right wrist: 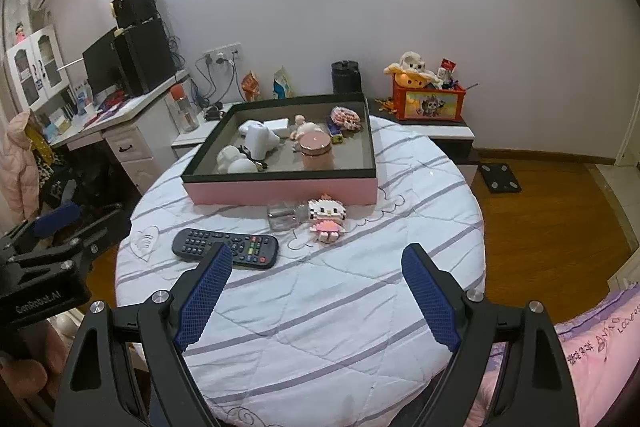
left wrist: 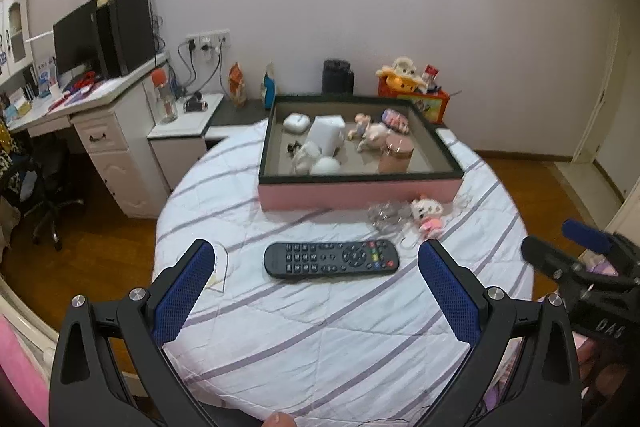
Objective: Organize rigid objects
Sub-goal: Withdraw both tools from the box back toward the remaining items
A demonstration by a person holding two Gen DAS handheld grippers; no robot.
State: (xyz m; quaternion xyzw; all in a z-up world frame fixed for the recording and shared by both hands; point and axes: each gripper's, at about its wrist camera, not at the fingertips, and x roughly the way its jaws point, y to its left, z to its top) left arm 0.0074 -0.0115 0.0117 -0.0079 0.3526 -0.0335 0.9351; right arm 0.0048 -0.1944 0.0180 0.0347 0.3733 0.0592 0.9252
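A black remote control [left wrist: 331, 259] lies on the striped quilt, just ahead of my open, empty left gripper [left wrist: 316, 259]. It also shows in the right wrist view [right wrist: 225, 247], by the left finger of my open, empty right gripper [right wrist: 318, 263]. A pixel-block cat figure [right wrist: 326, 219] and a clear plastic case [right wrist: 283, 215] lie in front of the pink box [right wrist: 280, 191]; both also show in the left wrist view, the figure [left wrist: 428, 213] and the case [left wrist: 385, 215]. The box [left wrist: 360, 193] holds white items, a pink round jar [right wrist: 316, 149] and small figurines.
The round bed [right wrist: 320, 307] drops to wooden floor [right wrist: 540, 211] on both sides. A white desk [left wrist: 108, 123] with monitor and speakers stands left. A low shelf behind the box holds an orange toy bin [right wrist: 430, 103] and a black cylinder [right wrist: 346, 77]. A scale [right wrist: 500, 178] lies on the floor.
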